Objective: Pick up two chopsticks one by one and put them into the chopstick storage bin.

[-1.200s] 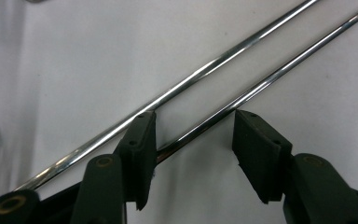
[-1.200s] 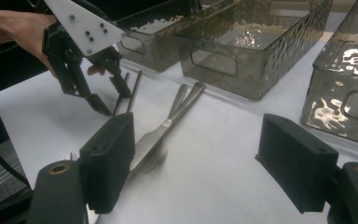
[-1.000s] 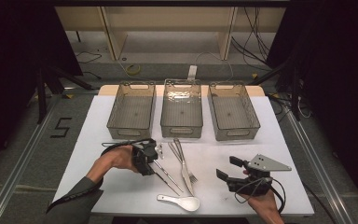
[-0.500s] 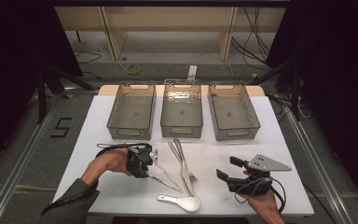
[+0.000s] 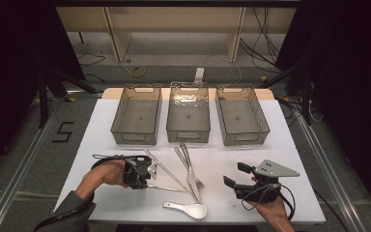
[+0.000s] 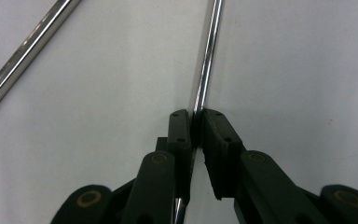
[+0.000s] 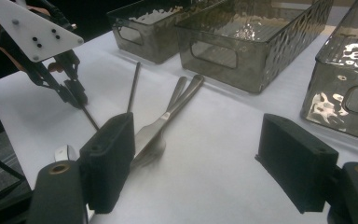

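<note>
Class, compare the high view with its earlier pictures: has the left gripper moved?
Yes. The left gripper has slid left, away from the steel knife and fork, its jaws closing onto a thin metal chopstick.

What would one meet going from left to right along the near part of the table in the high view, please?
Left gripper, shut on a metal chopstick → white spoon → right gripper, jaws open. The knife and fork overlap the second chopstick, so I leave them out.
</note>
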`<state>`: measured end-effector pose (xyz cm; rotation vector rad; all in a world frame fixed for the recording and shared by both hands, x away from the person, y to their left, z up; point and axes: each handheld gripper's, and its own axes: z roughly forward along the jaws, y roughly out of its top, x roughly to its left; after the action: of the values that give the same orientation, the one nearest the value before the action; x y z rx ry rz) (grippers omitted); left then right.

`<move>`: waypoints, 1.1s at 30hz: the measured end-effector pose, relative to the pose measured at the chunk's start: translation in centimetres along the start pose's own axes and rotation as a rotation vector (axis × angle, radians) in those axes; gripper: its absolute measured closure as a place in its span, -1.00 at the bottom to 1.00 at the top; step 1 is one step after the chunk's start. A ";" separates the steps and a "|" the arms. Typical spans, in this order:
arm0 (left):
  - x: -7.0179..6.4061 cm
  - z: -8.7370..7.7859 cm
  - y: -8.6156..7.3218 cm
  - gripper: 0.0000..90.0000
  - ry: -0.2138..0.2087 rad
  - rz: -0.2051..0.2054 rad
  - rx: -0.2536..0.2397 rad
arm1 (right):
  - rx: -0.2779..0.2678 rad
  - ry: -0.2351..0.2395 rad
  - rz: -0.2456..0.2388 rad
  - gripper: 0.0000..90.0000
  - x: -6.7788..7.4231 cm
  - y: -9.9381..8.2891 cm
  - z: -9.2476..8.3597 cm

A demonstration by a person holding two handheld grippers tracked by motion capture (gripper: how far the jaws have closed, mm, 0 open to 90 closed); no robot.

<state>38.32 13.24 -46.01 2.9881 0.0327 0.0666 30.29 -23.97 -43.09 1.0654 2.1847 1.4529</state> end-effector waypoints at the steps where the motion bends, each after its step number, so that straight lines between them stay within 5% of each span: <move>1: 0.0 0.0 0.0 0.78 -0.001 0.001 -0.003 | 0.000 0.000 0.000 -0.38 0.0 0.0 0.0; 23: -0.4 -0.2 -0.5 0.87 -0.018 0.077 -0.003 | 0.017 0.003 -0.011 -0.37 0.1 0.0 0.1; 33: -0.3 -1.9 -0.6 0.87 -0.021 0.010 -0.070 | 0.019 0.003 -0.011 -0.37 0.1 0.0 0.1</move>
<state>37.96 14.08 -44.23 2.9192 0.0123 0.0367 30.34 -23.84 -43.13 1.0560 2.2079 1.4327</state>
